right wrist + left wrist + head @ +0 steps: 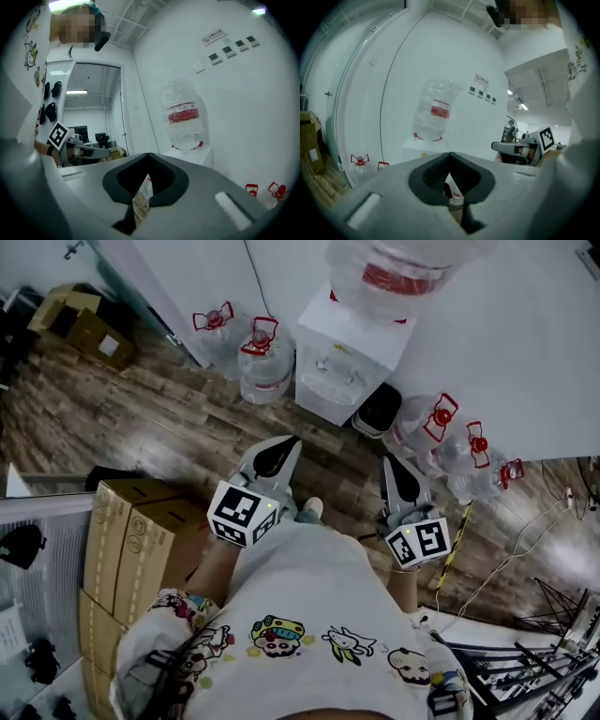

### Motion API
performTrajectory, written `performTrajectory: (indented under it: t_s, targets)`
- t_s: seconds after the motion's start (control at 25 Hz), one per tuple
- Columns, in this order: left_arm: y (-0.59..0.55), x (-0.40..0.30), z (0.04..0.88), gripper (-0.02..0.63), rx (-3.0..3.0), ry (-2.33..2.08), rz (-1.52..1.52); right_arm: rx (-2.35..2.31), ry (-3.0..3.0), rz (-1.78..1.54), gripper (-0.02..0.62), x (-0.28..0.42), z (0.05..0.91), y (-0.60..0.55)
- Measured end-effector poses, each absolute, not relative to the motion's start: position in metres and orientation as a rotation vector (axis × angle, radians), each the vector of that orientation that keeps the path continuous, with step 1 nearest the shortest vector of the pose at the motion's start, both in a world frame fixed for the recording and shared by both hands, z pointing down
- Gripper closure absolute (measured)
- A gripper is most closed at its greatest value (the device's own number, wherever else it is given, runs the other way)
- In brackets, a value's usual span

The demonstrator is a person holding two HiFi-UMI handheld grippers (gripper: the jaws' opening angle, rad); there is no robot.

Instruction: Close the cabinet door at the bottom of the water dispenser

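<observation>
A: Where's the white box-shaped water dispenser point(330, 371)?
B: Upper centre, well apart from the grey left gripper point(281, 451) and right gripper point(394, 474), both clenched on nothing.
A: Risk?
B: Its bottom cabinet door isn't discernible; a misjudged push could topple the clear red-handled jugs point(265, 357) beside it.

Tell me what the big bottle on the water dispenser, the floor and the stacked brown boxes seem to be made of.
The bottle looks like clear plastic: it is see-through and crinkled. The floor looks like wood or laminate: brown planks with grain, slightly glossy. The boxes look like cardboard: matt tan, folded flaps.
</observation>
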State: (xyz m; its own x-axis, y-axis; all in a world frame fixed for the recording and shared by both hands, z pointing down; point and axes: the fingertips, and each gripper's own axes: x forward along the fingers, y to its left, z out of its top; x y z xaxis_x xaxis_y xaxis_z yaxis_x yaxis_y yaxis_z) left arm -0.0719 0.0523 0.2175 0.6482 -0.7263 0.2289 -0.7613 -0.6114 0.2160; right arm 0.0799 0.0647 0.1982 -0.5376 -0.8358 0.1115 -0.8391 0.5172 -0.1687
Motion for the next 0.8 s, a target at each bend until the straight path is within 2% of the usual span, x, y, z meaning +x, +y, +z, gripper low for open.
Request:
performTrajectory:
  t_s: [0.8]
  targets:
    - [0.027, -0.072, 0.214, 0.606, 2.596, -1.096, 0.181, 1.664, -2.648, 0.339, 0.586, 0.088, 0.192, 0.048]
